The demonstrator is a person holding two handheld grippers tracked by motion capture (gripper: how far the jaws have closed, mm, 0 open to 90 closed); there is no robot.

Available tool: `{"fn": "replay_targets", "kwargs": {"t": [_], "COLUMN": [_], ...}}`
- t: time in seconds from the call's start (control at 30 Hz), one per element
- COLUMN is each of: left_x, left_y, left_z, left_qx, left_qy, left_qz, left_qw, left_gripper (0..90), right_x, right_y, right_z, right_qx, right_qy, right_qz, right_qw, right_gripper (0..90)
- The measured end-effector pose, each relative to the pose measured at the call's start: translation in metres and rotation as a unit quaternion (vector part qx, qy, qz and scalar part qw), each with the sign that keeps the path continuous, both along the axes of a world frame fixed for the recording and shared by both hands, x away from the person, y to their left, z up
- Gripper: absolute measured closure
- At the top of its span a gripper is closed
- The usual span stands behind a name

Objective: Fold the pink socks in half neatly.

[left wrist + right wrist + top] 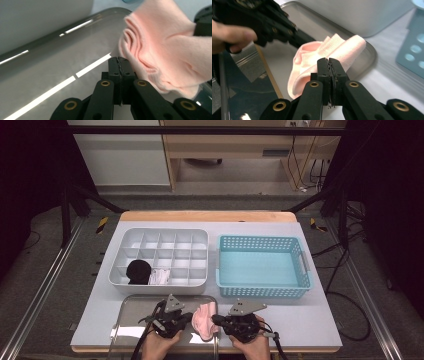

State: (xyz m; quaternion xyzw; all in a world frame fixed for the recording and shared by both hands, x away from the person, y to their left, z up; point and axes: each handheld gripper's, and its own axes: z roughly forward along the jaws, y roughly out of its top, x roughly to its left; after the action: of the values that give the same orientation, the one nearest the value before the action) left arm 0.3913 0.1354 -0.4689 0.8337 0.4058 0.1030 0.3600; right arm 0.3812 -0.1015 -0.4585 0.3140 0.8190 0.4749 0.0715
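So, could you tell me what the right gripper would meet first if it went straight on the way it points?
Most likely the pink sock lying on the metal tray: the right gripper, jaws shut, points straight at it, and it sits just beyond the tips. Whether they already touch it is unclear.

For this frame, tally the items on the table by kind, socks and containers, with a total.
Pink sock on the metal tray: 1
Black rolled sock in the grey divider box: 1
White sock in the next compartment: 1
Metal tray: 1
Grey divider box: 1
Blue basket: 1
Total: 6
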Motion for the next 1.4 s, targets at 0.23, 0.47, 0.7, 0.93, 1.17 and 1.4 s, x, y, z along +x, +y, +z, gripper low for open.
{"fn": "replay_targets", "kwargs": {"t": [0.23,0.47,0.7,0.93,1.17,1.4], "left_x": [-0.002,0.001,0.01,0.007,0.015,0.008], "left_y": [-0.003,0.003,0.025,0.008,-0.009,0.003], "left_z": [-0.002,-0.001,0.028,0.045,0.028,0.022], "left_qx": [0.0,-0.011,-0.057,-0.06,-0.005,-0.004], "left_qy": [-0.007,-0.006,-0.043,-0.071,-0.047,-0.034], "left_qz": [-0.002,0.003,0.014,-0.036,-0.048,-0.039], "left_qw": [1.0,0.9999,0.9973,0.995,0.9977,0.9987], "left_gripper": [89.3,89.3,87.7,78.2,70.0,70.2], "right_x": [0.002,0.004,0.003,0.002,0.0,0.0], "right_y": [0.014,0.037,0.043,0.044,0.045,0.032], "right_z": [0.004,-0.009,-0.021,-0.022,-0.021,-0.011], "right_qx": [0.01,0.009,0.009,0.01,0.005,-0.021], "right_qy": [-0.004,0.0,-0.004,-0.006,-0.01,-0.009], "right_qz": [0.014,0.037,0.039,0.04,0.041,0.046], "right_qw": [0.9998,0.9993,0.9992,0.9991,0.9991,0.9987], "right_gripper": [87.8,86.0,86.2,86.4,86.3,85.4]}}
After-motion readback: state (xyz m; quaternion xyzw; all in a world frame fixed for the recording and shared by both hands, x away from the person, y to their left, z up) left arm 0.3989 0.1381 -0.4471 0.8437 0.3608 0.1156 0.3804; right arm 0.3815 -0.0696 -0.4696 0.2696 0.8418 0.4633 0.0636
